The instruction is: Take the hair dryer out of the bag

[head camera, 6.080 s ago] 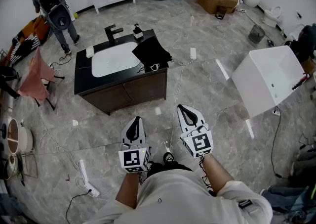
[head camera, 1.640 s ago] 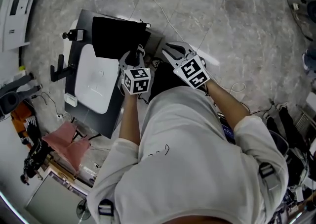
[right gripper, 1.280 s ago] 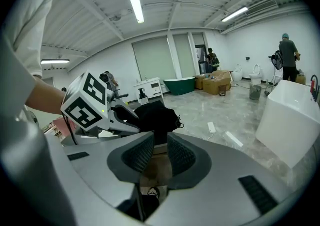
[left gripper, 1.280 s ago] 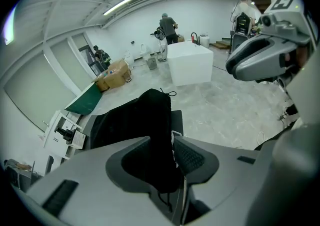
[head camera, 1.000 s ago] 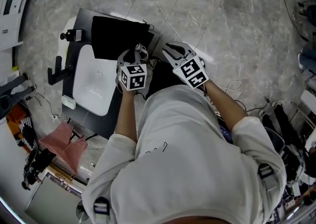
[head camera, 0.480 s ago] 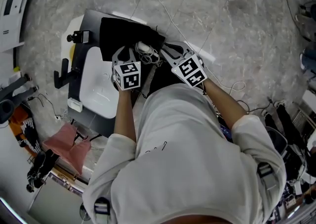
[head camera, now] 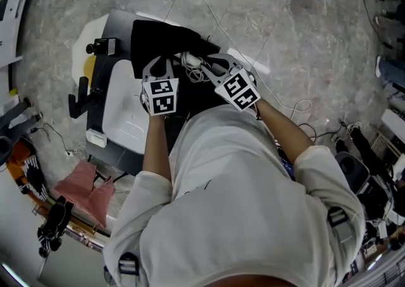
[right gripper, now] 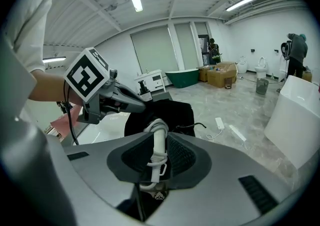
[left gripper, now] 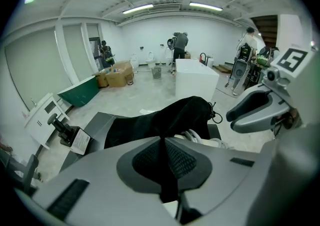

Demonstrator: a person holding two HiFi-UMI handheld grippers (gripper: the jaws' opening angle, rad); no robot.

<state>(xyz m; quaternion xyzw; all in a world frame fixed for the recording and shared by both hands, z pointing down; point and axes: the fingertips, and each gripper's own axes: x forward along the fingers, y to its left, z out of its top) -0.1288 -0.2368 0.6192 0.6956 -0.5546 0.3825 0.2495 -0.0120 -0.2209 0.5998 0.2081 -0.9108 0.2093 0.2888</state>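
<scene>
A black drawstring bag point(head camera: 168, 38) lies on the dark vanity counter point(head camera: 120, 23) beside the basin. My left gripper point(head camera: 158, 64) is shut on a fold of the bag's fabric point(left gripper: 165, 117) near its mouth, holding it raised. My right gripper point(head camera: 212, 64) is shut on the hair dryer's white coiled cord point(right gripper: 159, 140), which sticks out of the bag's mouth point(head camera: 190, 61). The bag point(right gripper: 160, 113) lies just beyond the cord. The dryer's body is hidden inside the bag. In the left gripper view a white cord loop point(left gripper: 192, 137) shows below the fabric.
A white basin point(head camera: 123, 111) and a black faucet point(head camera: 79, 95) fill the counter's left part. A small dispenser point(head camera: 101, 45) stands at its far corner. On the marble floor lie a white power strip point(right gripper: 220, 122) and a cable. A white tub point(right gripper: 300, 115) stands at right.
The left gripper has moved toward the bag's mouth and pulled the black fabric up. The white cord has come out of the bag in the right gripper, which shifted left.
</scene>
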